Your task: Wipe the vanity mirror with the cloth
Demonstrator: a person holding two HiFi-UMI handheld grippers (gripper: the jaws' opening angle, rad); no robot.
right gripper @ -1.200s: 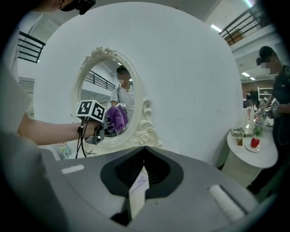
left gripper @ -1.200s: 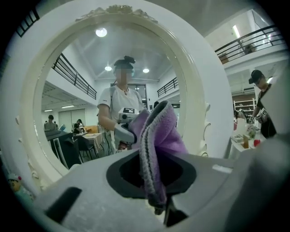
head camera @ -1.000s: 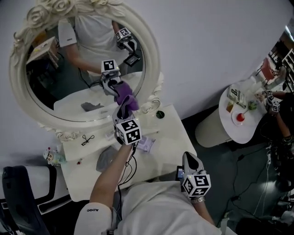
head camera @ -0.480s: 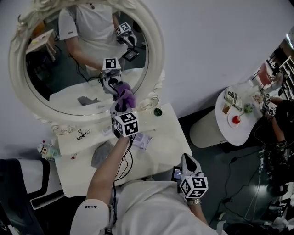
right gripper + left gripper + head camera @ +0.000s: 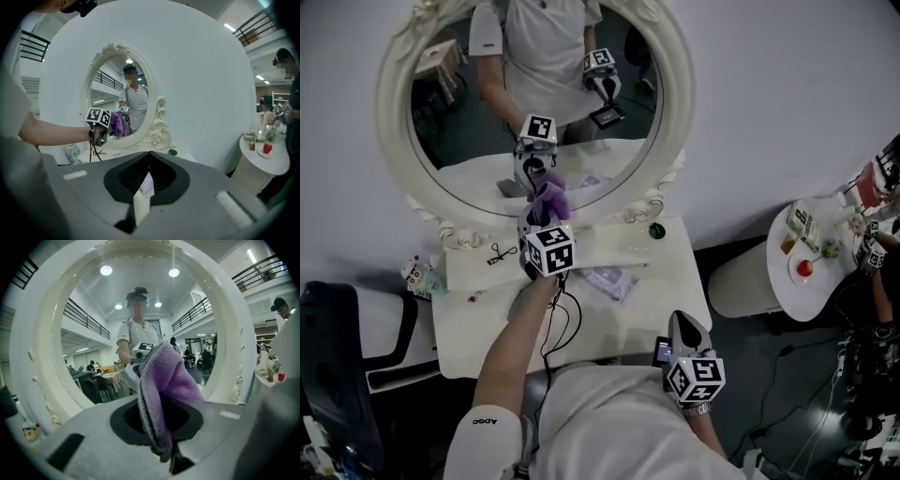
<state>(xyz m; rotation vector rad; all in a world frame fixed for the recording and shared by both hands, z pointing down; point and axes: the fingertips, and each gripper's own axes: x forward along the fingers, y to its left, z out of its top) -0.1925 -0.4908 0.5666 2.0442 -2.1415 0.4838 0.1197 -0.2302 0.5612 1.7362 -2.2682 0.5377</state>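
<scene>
A purple cloth (image 5: 547, 197), bunched in the clamped jaws of the left gripper (image 5: 542, 211), meets its own reflection low on the glass of the oval vanity mirror (image 5: 667, 122), which stands at the back of a white dressing table (image 5: 667, 281). The right gripper (image 5: 685, 328), its jaws together on nothing, hangs low in front of the person's body, well apart from the mirror, while a small round side table (image 5: 792, 295) stands off to the right
</scene>
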